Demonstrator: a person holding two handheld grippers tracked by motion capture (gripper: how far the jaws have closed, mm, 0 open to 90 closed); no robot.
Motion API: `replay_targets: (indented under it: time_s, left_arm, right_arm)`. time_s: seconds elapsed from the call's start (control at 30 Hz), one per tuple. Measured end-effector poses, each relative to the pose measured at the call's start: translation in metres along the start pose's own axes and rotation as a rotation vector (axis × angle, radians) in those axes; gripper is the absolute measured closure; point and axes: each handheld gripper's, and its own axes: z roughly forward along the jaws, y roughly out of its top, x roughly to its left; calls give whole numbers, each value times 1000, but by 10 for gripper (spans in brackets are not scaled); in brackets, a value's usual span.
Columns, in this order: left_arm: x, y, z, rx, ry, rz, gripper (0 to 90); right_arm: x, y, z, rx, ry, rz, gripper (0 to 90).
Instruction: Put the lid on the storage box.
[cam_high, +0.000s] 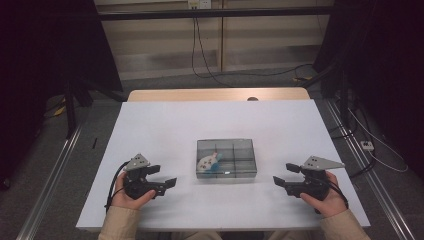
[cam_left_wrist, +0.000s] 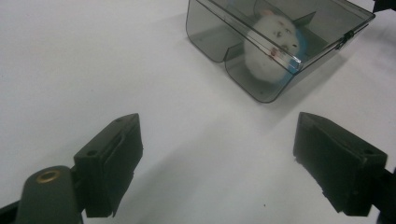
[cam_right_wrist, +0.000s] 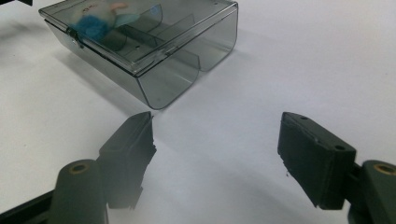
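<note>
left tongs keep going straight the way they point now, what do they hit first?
Probably the smoky clear box: it lies ahead of the open left tongs, slightly off to one side. Bare white table before it; depth unclear.

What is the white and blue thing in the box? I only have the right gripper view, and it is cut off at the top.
Observer: The left gripper view shows a small white stuffed toy with a blue part, inside the smoky clear box.
Operator: Where is the left gripper?
Observer: In the high view the left gripper is to the box's left, apart from it, jaws open with nothing between them.
Operator: Anything else in the box?
Observer: From above, the toy lies in the left compartment; the others look empty.
</note>
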Motion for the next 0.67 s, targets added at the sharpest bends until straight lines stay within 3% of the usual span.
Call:
replay_targets:
  time_s: [0.67]
  left_arm:
    - [1, 1, 0, -5, 3, -4, 150]
  right_arm:
    - [-1, -4, 1, 6, -6, 1, 248]
